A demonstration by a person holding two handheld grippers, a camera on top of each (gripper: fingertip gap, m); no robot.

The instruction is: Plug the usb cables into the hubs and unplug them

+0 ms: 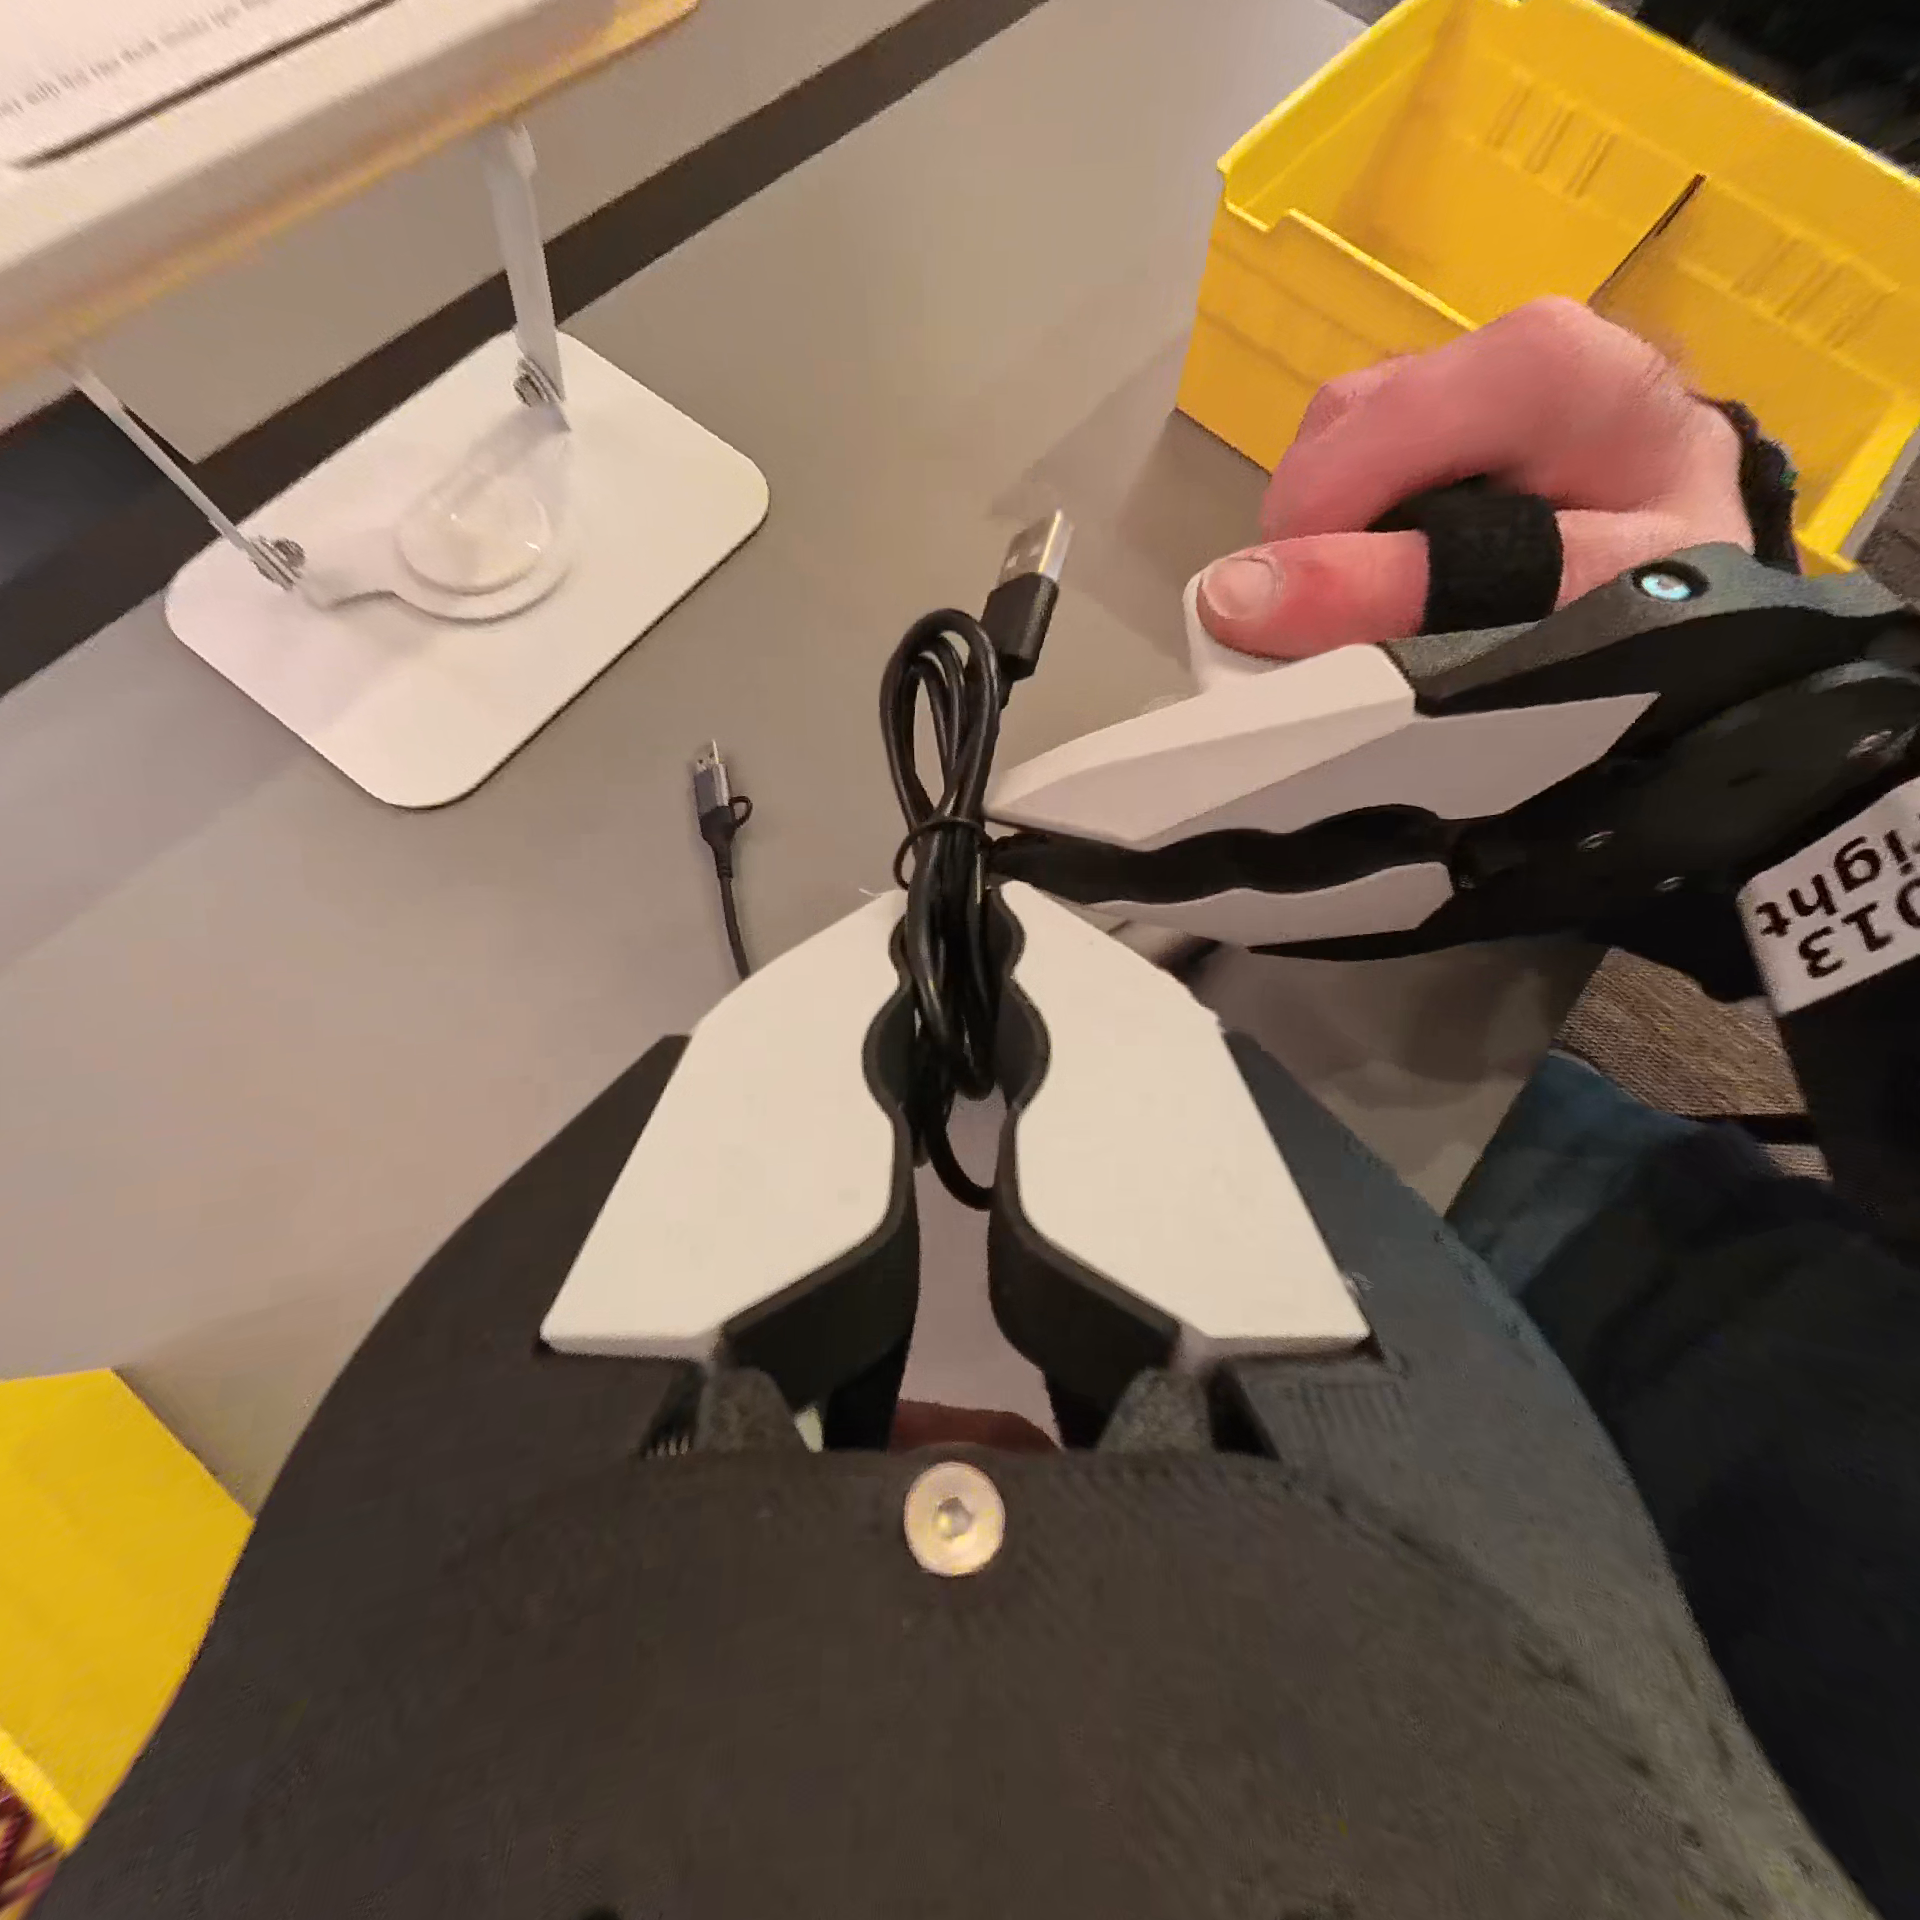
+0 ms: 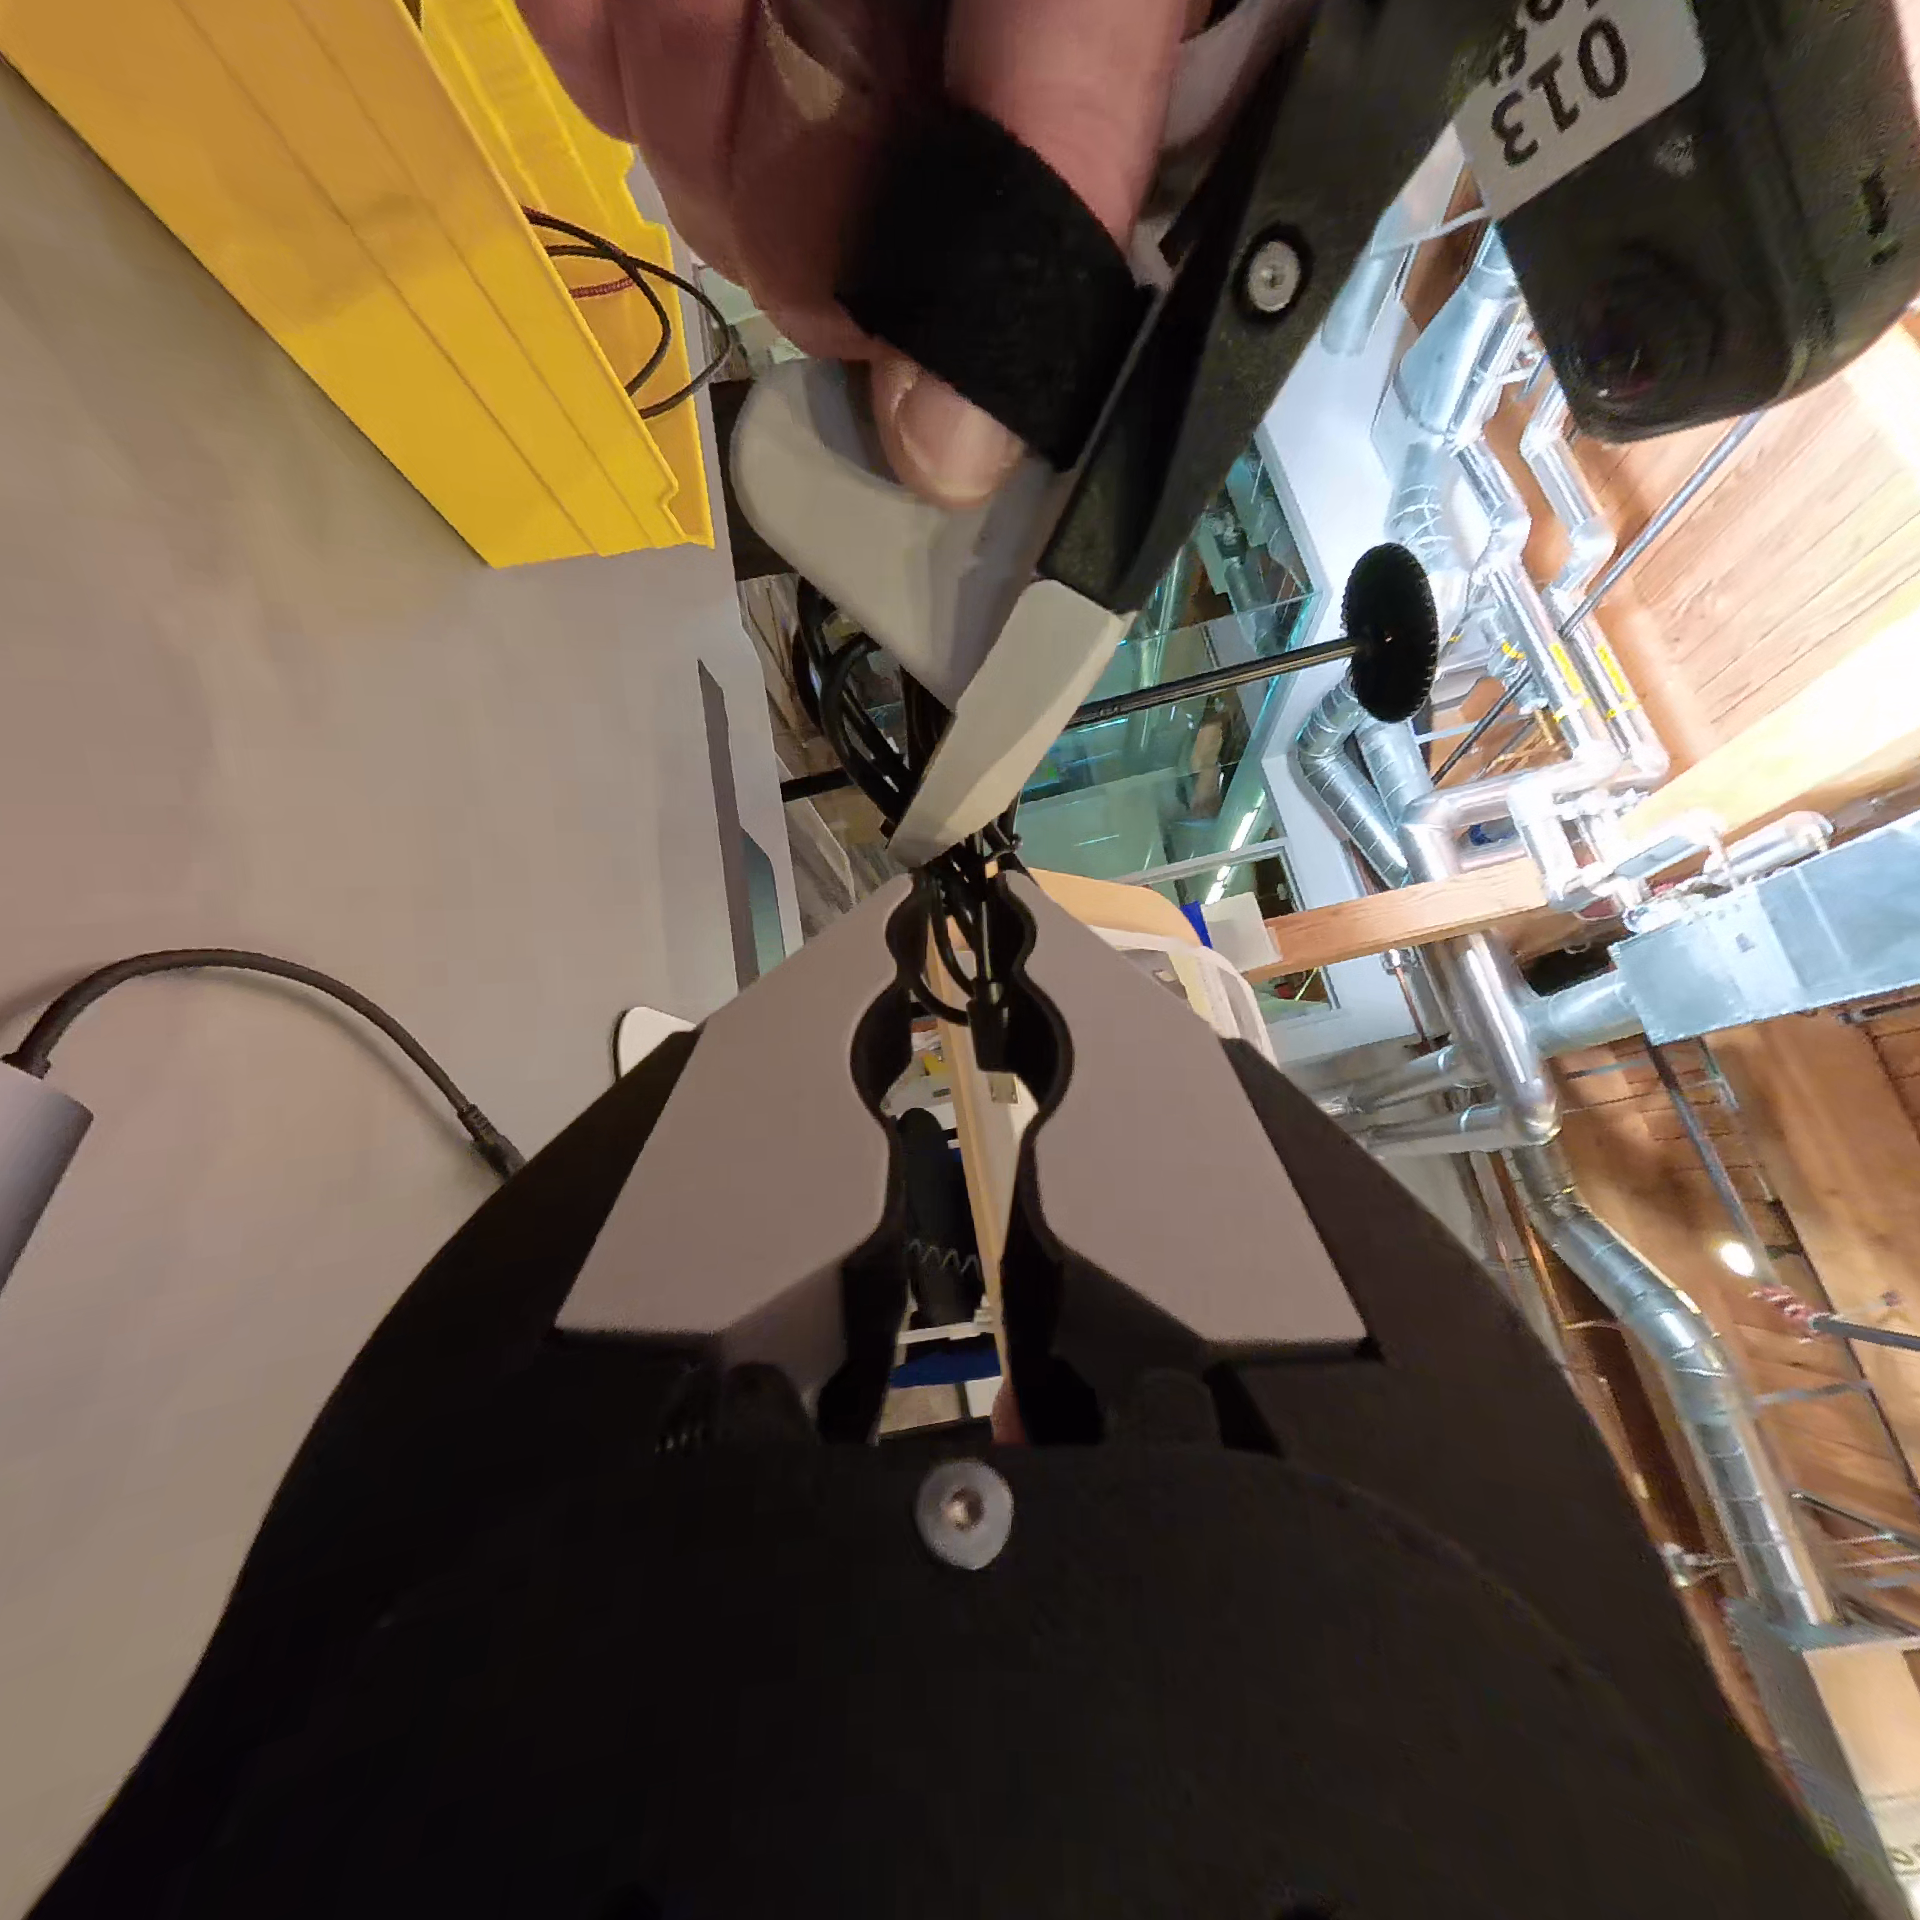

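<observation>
A coiled black USB cable (image 1: 940,769) bound by a thin tie is held above the grey table (image 1: 312,1039). Its USB-A plug (image 1: 1031,577) points up and away. My left gripper (image 1: 956,909) is shut on the bundle, which runs down between its fingers. My right gripper (image 1: 1003,836) comes in from the right and is shut on the same bundle at the tie, tip to tip with the left. In the right wrist view the right gripper (image 2: 961,883) pinches the black cable (image 2: 971,935), and the left gripper (image 2: 925,847) reaches in from above.
A grey braided cable with a plug (image 1: 712,800) lies on the table beyond the grippers. A white stand base (image 1: 468,603) sits at the far left. A yellow bin (image 1: 1558,260) stands at the far right. A grey hub (image 2: 31,1143) with its lead (image 2: 312,987) lies on the table. The grippers are tip to tip, or close to it.
</observation>
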